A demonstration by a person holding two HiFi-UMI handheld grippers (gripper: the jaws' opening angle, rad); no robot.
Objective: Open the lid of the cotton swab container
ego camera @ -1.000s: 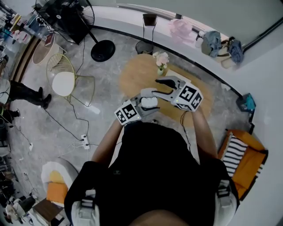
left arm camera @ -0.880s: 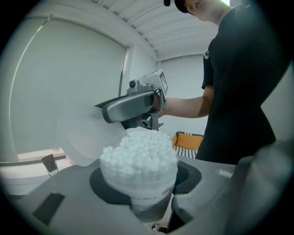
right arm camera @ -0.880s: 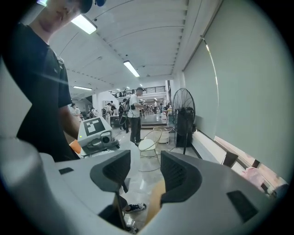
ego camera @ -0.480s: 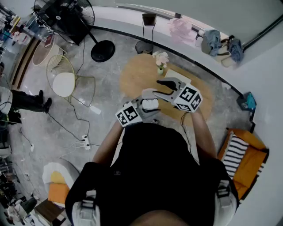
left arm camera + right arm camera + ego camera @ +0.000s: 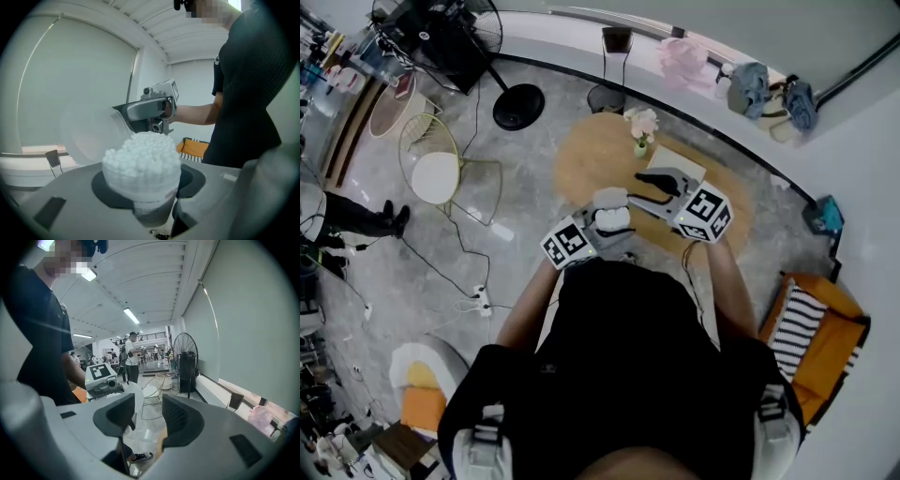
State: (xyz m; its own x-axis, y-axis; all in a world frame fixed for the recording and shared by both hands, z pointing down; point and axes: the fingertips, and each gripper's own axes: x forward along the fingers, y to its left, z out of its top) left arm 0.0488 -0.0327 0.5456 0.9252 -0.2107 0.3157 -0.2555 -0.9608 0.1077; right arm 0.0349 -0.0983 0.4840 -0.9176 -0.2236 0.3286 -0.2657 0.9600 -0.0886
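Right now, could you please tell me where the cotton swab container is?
In the left gripper view, the cotton swab container stands upright, clamped between the jaws of the left gripper, with its lid swung open at that view's left.

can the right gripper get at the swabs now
Probably yes: the lid is swung open, the swabs stand bare in the container, and the right gripper, jaws empty and just closed a little, is close by.

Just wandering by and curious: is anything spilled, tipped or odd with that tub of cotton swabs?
Nothing spilled. The cotton swab container sits upright in the left gripper, its clear lid hanging open to one side. The swabs bulge above the rim, but none lie loose in view.
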